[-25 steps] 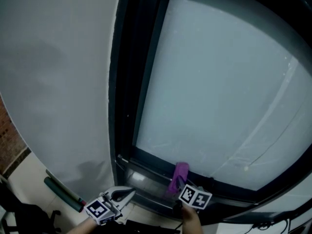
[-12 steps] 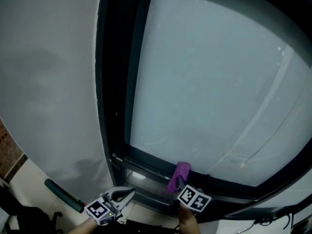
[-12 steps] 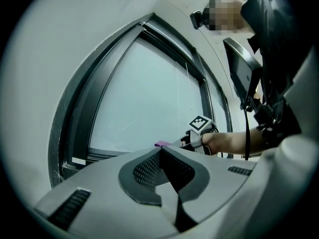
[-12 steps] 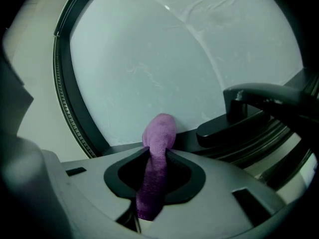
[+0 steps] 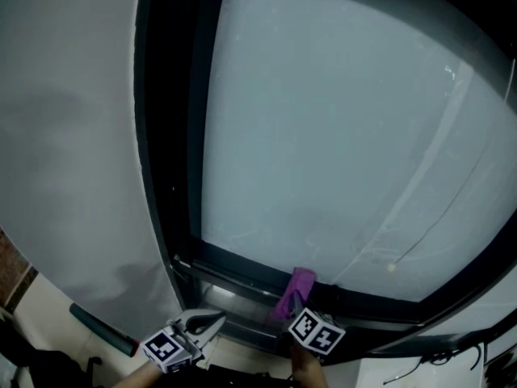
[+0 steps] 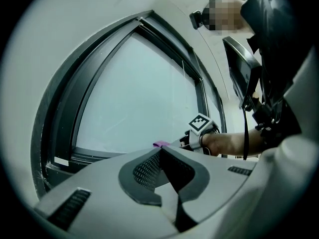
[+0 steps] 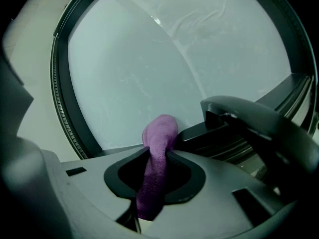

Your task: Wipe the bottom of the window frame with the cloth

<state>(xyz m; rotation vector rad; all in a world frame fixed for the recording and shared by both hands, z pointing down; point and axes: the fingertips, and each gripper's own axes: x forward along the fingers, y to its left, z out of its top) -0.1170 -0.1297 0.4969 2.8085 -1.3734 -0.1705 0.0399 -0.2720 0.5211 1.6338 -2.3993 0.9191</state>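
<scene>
The purple cloth stands up against the dark bottom rail of the window frame, just under the frosted glass. My right gripper is shut on the cloth, which hangs down between the jaws. My left gripper hovers lower left of the rail, shut, with nothing in it. From the left gripper view the cloth tip and the right gripper's marker cube show beyond my jaws, next to the bottom rail.
A white wall lies left of the frame. A dark green rod lies at lower left. Cables run at lower right. A dark curved bar juts out right of the cloth. A person's arm shows.
The head view has swung, so the frame's left upright now sits further left. Both grippers and the cloth stay about where they were on the bottom rail.
</scene>
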